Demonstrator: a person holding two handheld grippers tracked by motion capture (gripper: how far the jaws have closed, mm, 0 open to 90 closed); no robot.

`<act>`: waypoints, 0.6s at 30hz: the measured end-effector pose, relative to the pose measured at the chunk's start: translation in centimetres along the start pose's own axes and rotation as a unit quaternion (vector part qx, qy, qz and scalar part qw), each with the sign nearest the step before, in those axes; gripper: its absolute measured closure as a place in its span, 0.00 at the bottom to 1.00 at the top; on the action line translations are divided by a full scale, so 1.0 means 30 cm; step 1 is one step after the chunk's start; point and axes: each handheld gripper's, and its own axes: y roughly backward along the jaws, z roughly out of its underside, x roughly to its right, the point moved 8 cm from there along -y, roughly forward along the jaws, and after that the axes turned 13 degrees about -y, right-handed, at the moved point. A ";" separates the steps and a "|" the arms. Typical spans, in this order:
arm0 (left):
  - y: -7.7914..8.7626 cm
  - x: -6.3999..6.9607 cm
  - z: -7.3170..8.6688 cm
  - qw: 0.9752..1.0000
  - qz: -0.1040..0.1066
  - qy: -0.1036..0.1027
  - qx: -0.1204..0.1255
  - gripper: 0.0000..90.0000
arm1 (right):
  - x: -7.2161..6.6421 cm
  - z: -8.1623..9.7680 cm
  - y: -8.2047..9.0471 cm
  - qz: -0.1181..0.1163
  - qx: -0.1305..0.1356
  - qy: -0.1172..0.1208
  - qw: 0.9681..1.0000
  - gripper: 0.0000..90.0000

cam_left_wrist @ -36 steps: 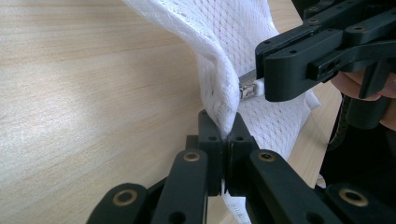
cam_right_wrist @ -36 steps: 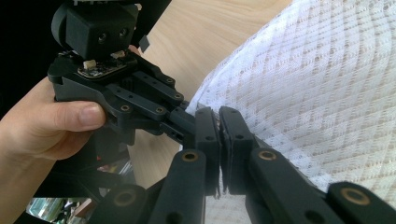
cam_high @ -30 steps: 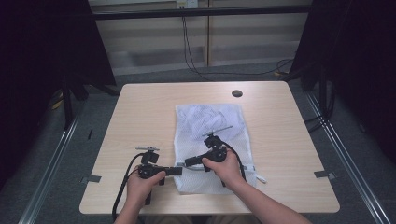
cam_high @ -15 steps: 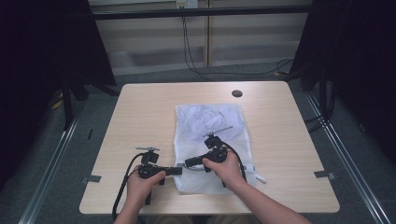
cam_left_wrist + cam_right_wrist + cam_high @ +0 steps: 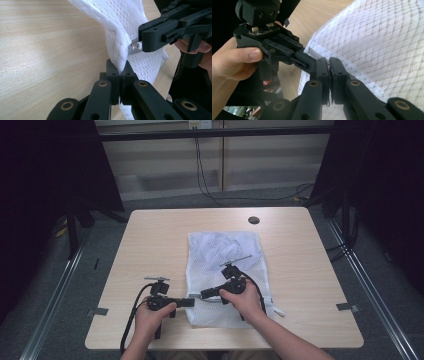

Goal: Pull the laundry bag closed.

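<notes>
We look down on a wooden table (image 5: 150, 245) where a white mesh bag (image 5: 220, 255) lies flat near the middle, its near end by the person's hands. The left gripper (image 5: 192, 302) pinches the bag's left near edge, its jaws pressed together on a fold of mesh (image 5: 120, 60). The right gripper (image 5: 204, 294) reaches across from the bag's near end, jaws closed on the metal zipper pull (image 5: 135, 46) just beside the left gripper. Compared with half a second and a second ago, we see no change: both hands and the bag stay where they were
</notes>
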 end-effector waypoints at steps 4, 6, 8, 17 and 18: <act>-0.001 -0.001 0.001 1.000 0.001 -0.001 -0.001 0.98 | 0.001 0.002 0.002 -0.003 -0.002 -0.001 1.000 0.97; -0.001 -0.001 0.000 1.000 0.000 0.001 -0.001 0.98 | 0.002 0.002 0.002 -0.003 -0.002 -0.001 1.000 0.97; -0.002 -0.002 0.001 1.000 0.000 0.000 -0.003 0.98 | 0.003 0.004 0.002 -0.002 -0.004 -0.003 1.000 0.97; 0.011 -0.003 -0.002 1.000 0.002 0.005 0.000 0.98 | 0.016 -0.001 0.014 0.001 -0.002 -0.007 1.000 0.97; 0.012 -0.003 -0.002 1.000 0.002 0.003 -0.001 0.98 | 0.016 -0.001 0.014 0.001 -0.002 -0.008 1.000 0.97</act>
